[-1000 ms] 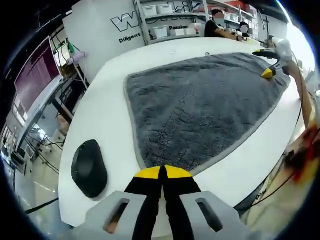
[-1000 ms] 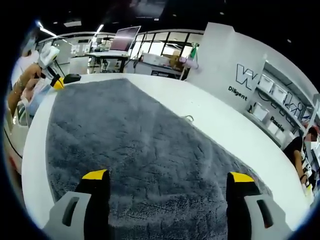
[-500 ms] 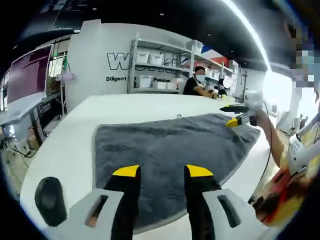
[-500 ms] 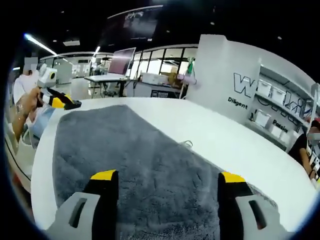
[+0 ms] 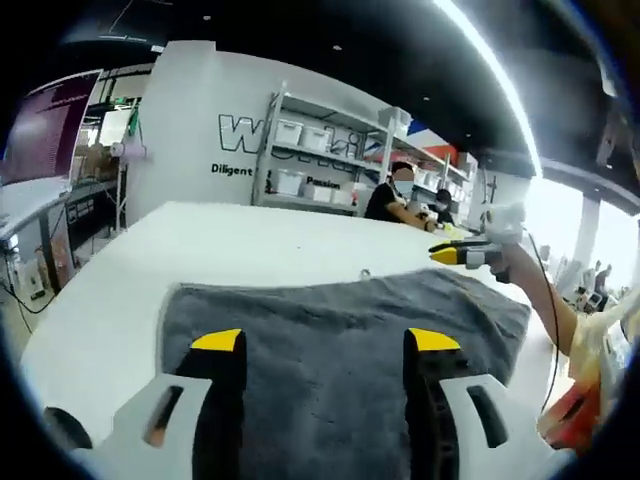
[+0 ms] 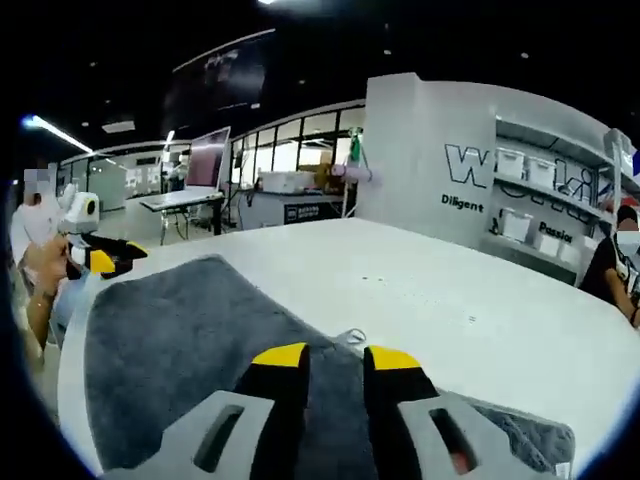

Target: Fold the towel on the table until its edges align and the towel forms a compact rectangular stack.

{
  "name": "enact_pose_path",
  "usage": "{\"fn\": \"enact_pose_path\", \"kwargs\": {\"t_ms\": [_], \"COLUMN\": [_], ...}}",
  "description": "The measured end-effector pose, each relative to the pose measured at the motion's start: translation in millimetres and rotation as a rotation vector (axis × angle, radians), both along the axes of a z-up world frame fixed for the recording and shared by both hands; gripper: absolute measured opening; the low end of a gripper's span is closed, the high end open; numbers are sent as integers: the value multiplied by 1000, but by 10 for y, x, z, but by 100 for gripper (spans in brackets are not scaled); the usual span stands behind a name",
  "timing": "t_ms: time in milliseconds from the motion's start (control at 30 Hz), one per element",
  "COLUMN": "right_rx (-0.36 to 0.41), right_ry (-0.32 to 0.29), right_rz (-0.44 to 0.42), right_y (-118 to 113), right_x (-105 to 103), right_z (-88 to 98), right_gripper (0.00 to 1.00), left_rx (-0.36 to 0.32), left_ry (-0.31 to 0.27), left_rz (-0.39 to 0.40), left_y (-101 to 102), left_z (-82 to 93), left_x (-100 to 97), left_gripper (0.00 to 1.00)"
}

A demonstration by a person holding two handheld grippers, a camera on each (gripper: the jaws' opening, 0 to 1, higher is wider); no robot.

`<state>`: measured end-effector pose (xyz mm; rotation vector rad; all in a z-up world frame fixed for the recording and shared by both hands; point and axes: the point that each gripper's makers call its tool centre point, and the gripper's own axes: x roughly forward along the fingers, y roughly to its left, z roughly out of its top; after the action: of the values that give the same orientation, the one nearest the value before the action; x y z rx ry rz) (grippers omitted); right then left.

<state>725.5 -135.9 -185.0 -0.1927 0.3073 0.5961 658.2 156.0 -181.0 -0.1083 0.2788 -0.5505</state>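
fluffy grey microfibre towel spread flat on the round white table, left gripper jaws wide apart over it, nothing held, right gripper jaws nearly closed, gripping nothing

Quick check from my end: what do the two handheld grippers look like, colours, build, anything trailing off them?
Both match: the left gripper and right gripper each have two black jaws capped with yellow tips, rising from light grey bodies with slotted cut-outs. In the left gripper view the right one shows a white upper housing with a dark cable trailing down. Sleeves are too blurred to describe.
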Motion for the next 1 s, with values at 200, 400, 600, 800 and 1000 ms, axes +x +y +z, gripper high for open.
{"fn": "enact_pose_path", "kwargs": {"t_ms": [200,400,600,800,1000], "right_rx": [-33,-57,-75,-88,-72], "right_ry": [36,93,142,163,192], "right_rz": [29,72,62,21,-31], "right_y": [238,496,605,664,662], "right_x": [155,278,407,531,659], "right_z": [-96,-283,-491,-655,-774], "right_gripper": [10,10,17,18,17], "left_rx": [58,147,194,297,298], "left_ry": [57,118,154,175,193], "left_rz": [42,90,127,156,170], "left_y": [117,202,218,273,331], "left_z": [-88,-317,-463,-606,-685], "left_x": [509,756,943,1046,1221], "left_gripper": [35,30,30,27,22]}}
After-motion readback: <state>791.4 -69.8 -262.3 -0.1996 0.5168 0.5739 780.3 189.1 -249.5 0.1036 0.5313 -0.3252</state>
